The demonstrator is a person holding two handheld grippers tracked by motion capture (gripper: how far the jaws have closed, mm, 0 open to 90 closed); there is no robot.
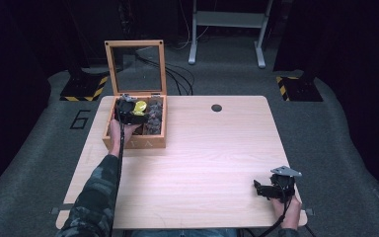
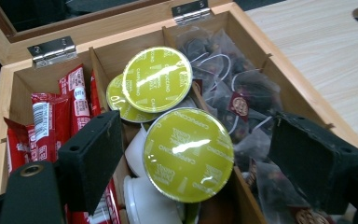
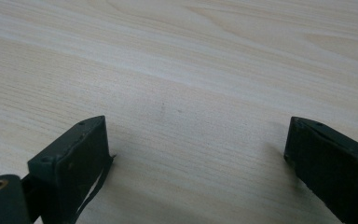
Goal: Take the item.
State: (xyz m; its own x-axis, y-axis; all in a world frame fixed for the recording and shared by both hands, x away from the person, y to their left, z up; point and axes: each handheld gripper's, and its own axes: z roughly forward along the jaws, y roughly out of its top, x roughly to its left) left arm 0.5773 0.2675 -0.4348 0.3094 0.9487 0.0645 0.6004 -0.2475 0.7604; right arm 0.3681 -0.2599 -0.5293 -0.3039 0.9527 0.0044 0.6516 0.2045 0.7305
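black foam-faced jaws frame the left gripper view, spread wide with nothing between them but air, poised over the nearest coffee capsule (image 2: 188,154). that capsule sits in the middle compartment of the wooden box (image 2: 303,91), lid-up and a little tilted, resting on white capsules below it; two more green-lidded capsules (image 2: 156,79) lie behind it toward the hinges. it looks light and stiff in the body, a small plastic cup, but the glossy foil lid is thin and likely to dent or puncture, and the shine suggests it is slick. best hold, i judge, is across the rim or the cup wall just under the lid, jaws on opposite sides, with modest squeeze. the dividers stand close on both sides, so the jaws have little room to drop in.

left of it stand red sachets (image 2: 56,116); right of it lies a heap of soft clear tea bags (image 2: 233,88), which could snag a jaw.

from above, the left gripper (image 1: 128,111) hangs over the box at the table's far left, the glass-paned box lid (image 1: 136,66) standing upright behind. the right gripper (image 1: 271,188) rests low near the right front corner, its jaws parted over bare wood, holding nothing. the table (image 1: 202,148) is pale smooth laminate with a cable hole (image 1: 216,107). grey carpet and dark surroundings lie beyond, with striped stand bases (image 1: 85,88) and a pale metal frame (image 1: 227,24) at the back.
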